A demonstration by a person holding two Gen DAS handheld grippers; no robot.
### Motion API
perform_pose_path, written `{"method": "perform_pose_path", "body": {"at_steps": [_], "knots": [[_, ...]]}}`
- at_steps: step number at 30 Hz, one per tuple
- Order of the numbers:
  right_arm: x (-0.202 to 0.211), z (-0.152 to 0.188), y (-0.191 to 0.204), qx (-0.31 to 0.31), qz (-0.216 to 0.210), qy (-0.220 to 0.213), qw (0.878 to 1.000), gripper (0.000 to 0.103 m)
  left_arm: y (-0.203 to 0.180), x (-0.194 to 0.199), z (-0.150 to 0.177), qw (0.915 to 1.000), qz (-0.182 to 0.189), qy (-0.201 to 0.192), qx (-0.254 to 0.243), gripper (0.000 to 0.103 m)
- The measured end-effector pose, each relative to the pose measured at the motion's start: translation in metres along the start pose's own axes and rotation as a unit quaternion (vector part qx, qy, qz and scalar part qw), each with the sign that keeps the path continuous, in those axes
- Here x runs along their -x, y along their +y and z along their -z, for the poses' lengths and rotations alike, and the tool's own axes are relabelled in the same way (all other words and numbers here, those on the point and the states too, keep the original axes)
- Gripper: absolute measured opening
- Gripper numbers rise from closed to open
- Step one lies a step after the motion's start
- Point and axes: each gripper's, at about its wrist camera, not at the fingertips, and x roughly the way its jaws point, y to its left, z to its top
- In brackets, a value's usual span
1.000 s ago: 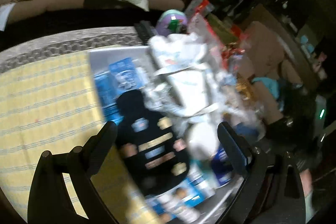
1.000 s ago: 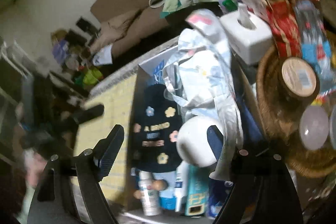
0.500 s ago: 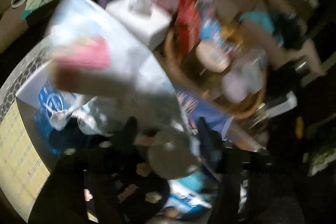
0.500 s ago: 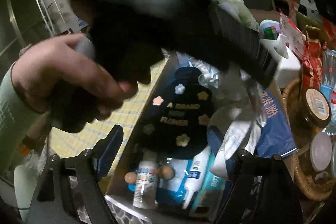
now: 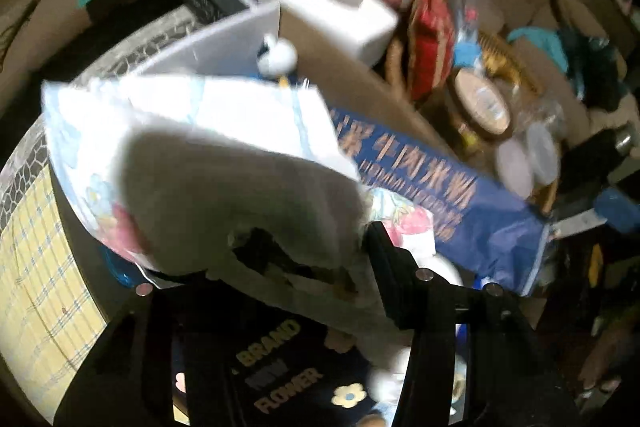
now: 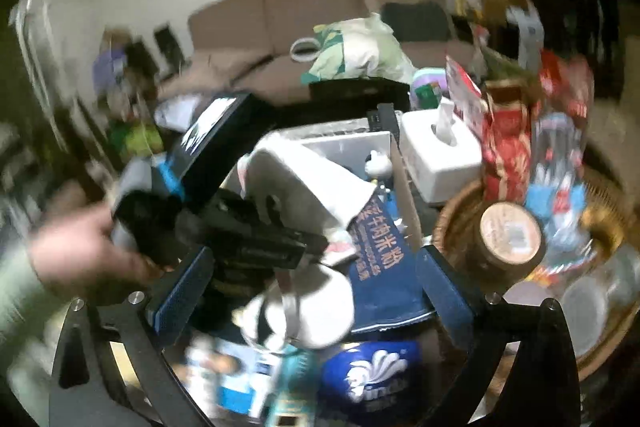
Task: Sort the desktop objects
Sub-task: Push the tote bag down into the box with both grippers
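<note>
My left gripper (image 5: 276,267) is shut on a white plastic bag (image 5: 208,155) with pink and blue print, held above the open box (image 5: 224,39). The bag hides most of the left finger. Below it in the box lies a black pouch (image 5: 280,375) with flowers and lettering. In the right wrist view a hand holds the left gripper (image 6: 308,245) with the same white bag (image 6: 304,175). My right gripper (image 6: 312,283) has its jaws opening wide over the box. A white round object (image 6: 316,311) lies below between its fingers, untouched. A blue packet (image 6: 380,259) with gold lettering leans beside it.
A white tissue box (image 6: 440,151) stands behind the box. To the right is a wicker basket (image 6: 452,211) with a brown-lidded jar (image 6: 512,231) and red packets. A blue tissue pack (image 6: 368,371) and bottles fill the box's near end. Yellow checked cloth (image 5: 36,267) covers the table on the left.
My left gripper swung over the box, shut on the white bag and raised it. The right gripper's fingers spread wider, and its view swung toward the basket side.
</note>
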Motion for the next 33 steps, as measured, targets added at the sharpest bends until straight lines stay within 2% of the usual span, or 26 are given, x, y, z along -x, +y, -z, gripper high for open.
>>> {"method": "perform_pose_path", "body": {"at_steps": [3, 5, 7, 12, 14, 18, 20, 21, 22, 27, 29, 30, 32, 33], "knots": [[0.003, 0.0, -0.002, -0.003, -0.001, 0.0, 1.0, 0.103, 0.008, 0.032, -0.003, 0.9982, 0.031, -0.045, 0.025, 0.069], [0.001, 0.003, 0.001, -0.002, -0.001, 0.004, 1.0, 0.103, 0.015, 0.053, -0.004, 0.9961, 0.044, -0.071, 0.03, 0.075], [-0.003, 0.004, 0.002, -0.013, -0.006, 0.003, 1.0, 0.103, 0.025, 0.074, -0.001, 0.9951, 0.037, -0.084, 0.036, 0.085], [-0.014, -0.007, -0.004, -0.067, -0.04, 0.0, 0.997, 0.102, 0.068, 0.109, 0.017, 0.991, 0.014, -0.111, 0.073, 0.088], [-0.027, -0.017, -0.002, -0.064, -0.041, 0.01, 0.997, 0.096, 0.085, 0.112, 0.025, 0.99, 0.012, -0.11, 0.088, 0.088], [-0.067, -0.039, -0.001, -0.043, -0.009, 0.051, 0.998, 0.085, 0.108, 0.1, 0.038, 0.9897, 0.013, -0.098, 0.103, 0.088], [-0.083, -0.045, 0.002, -0.028, 0.006, 0.061, 0.998, 0.07, 0.111, 0.092, 0.042, 0.9902, 0.015, -0.092, 0.104, 0.088], [-0.092, -0.047, 0.007, -0.013, 0.014, 0.066, 0.998, 0.055, 0.11, 0.088, 0.044, 0.9904, 0.018, -0.089, 0.104, 0.088], [-0.099, -0.049, 0.01, -0.003, 0.018, 0.069, 0.997, 0.046, 0.109, 0.086, 0.044, 0.9905, 0.02, -0.088, 0.104, 0.088], [-0.141, -0.053, 0.028, 0.038, 0.028, 0.096, 0.994, 0.045, 0.102, 0.082, 0.05, 0.9919, 0.028, -0.091, 0.084, 0.088], [-0.162, -0.057, 0.034, 0.063, 0.042, 0.123, 0.99, 0.059, 0.102, 0.083, 0.053, 0.9923, 0.029, -0.092, 0.078, 0.088], [-0.177, -0.058, 0.034, 0.067, 0.047, 0.146, 0.986, 0.072, 0.102, 0.083, 0.054, 0.9923, 0.029, -0.093, 0.076, 0.088], [-0.201, -0.058, 0.033, 0.073, 0.061, 0.18, 0.979, 0.072, 0.105, 0.081, 0.054, 0.9923, 0.033, -0.092, 0.077, 0.088], [-0.209, -0.057, 0.032, 0.073, 0.062, 0.191, 0.977, 0.068, 0.106, 0.079, 0.054, 0.9922, 0.035, -0.091, 0.077, 0.088]]}}
